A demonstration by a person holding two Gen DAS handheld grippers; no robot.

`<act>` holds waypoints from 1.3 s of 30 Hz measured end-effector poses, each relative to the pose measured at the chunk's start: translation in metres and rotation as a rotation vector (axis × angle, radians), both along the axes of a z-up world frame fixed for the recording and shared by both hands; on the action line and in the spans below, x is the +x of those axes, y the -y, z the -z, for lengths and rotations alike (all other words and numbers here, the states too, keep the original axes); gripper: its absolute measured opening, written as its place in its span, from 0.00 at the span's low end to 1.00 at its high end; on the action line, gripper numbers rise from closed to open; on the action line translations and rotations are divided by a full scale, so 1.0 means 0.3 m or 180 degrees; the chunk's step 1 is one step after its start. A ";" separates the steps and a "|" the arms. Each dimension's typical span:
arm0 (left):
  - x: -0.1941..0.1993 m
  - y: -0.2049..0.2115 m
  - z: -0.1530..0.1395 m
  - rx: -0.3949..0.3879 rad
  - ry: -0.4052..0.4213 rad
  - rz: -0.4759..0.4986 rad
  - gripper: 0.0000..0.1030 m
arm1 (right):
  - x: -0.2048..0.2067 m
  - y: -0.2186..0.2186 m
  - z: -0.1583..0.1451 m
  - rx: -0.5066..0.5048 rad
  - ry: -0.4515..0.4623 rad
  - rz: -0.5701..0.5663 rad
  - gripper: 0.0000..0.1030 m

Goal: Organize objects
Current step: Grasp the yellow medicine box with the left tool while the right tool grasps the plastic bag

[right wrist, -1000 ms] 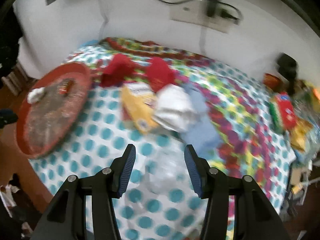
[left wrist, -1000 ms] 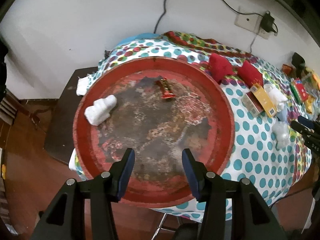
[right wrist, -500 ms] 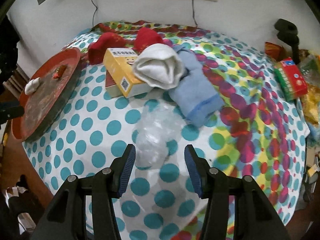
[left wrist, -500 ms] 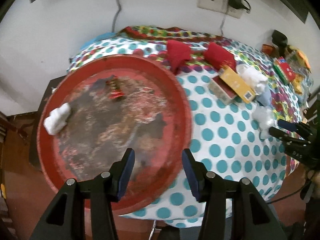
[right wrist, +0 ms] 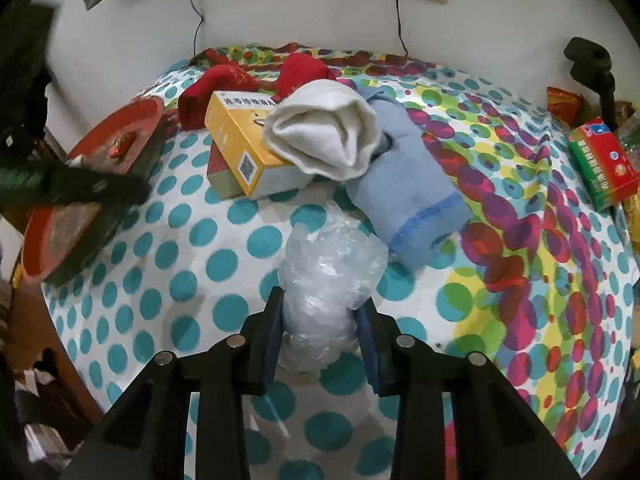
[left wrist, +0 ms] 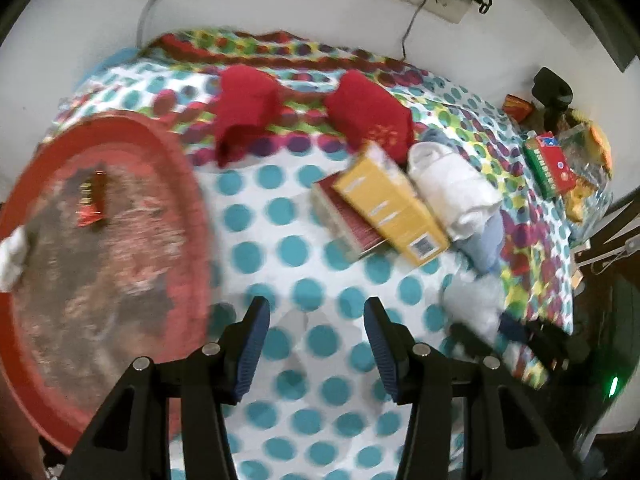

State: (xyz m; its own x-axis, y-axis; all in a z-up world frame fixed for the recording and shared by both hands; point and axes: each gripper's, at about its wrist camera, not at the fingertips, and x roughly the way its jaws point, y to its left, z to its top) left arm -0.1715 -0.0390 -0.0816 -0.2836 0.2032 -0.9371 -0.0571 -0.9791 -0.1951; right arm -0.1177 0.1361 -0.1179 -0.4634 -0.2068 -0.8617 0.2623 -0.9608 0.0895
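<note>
Closing right hand-held gripper (right wrist: 322,326) now flanks crumpled plastic (right wrist: 330,276).

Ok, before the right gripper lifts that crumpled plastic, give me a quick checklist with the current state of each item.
1. Crumpled plastic between the right gripper jaws: ok, jaws closing.
2. Firm grip: cannot tell.
3. Blue sock apart from the plastic: cannot tell, edges close.
4. Left gripper empty and open: ok.
5. Red tray has free space: ok.
6. Yellow box out of the lift path: ok.
</note>
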 end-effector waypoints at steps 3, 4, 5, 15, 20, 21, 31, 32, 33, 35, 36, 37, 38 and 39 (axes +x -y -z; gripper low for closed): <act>-0.050 -0.035 0.011 0.0178 0.0059 -0.0044 0.49 | 0.013 -0.030 0.006 -0.0086 0.0012 -0.0036 0.32; -0.068 -0.043 0.009 0.0242 0.0069 -0.0086 0.49 | 0.015 -0.040 0.009 -0.0122 0.0031 -0.0039 0.32; -0.080 -0.045 0.006 0.0301 0.0063 -0.0120 0.49 | 0.015 -0.052 0.013 -0.0190 0.0051 -0.0029 0.32; -0.155 0.026 0.030 0.0857 0.0204 -0.0642 0.49 | 0.016 -0.066 0.025 -0.0313 0.0006 -0.0137 0.34; -0.176 0.026 0.019 0.1158 0.0174 -0.0723 0.49 | 0.035 -0.055 0.021 -0.0252 -0.0065 -0.0194 0.35; -0.183 0.021 0.017 0.1139 0.0169 -0.0724 0.50 | 0.036 -0.056 0.021 -0.0258 -0.0070 -0.0194 0.35; -0.217 -0.008 0.070 0.1271 0.0222 -0.0775 0.50 | 0.041 -0.056 0.021 -0.0294 -0.0060 -0.0197 0.35; -0.221 -0.007 0.071 0.1287 0.0214 -0.0794 0.50 | 0.043 -0.053 0.020 -0.0296 -0.0060 -0.0196 0.35; -0.227 -0.007 0.070 0.1324 0.0182 -0.0811 0.50 | 0.041 -0.056 0.021 -0.0289 -0.0062 -0.0200 0.35; -0.236 -0.010 0.069 0.1405 0.0138 -0.0807 0.50 | 0.044 -0.053 0.021 -0.0277 -0.0068 -0.0200 0.35; -0.240 -0.011 0.070 0.1519 0.0116 -0.0802 0.50 | 0.041 -0.056 0.022 -0.0279 -0.0067 -0.0200 0.35; -0.244 -0.015 0.071 0.1600 0.0097 -0.0790 0.50 | 0.041 -0.058 0.022 -0.0284 -0.0066 -0.0200 0.36; -0.248 -0.019 0.070 0.1634 0.0080 -0.0786 0.49 | 0.041 -0.056 0.022 -0.0289 -0.0066 -0.0194 0.36; -0.254 -0.027 0.068 0.1625 0.0071 -0.0767 0.48 | 0.041 -0.058 0.022 -0.0291 -0.0064 -0.0196 0.36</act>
State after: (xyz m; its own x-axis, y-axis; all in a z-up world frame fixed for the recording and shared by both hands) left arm -0.2478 -0.0309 -0.1020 -0.3594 0.5644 -0.7431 0.1660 -0.7450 -0.6461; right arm -0.1054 0.1535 -0.1246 -0.4645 -0.3125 -0.8286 0.3231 -0.9310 0.1701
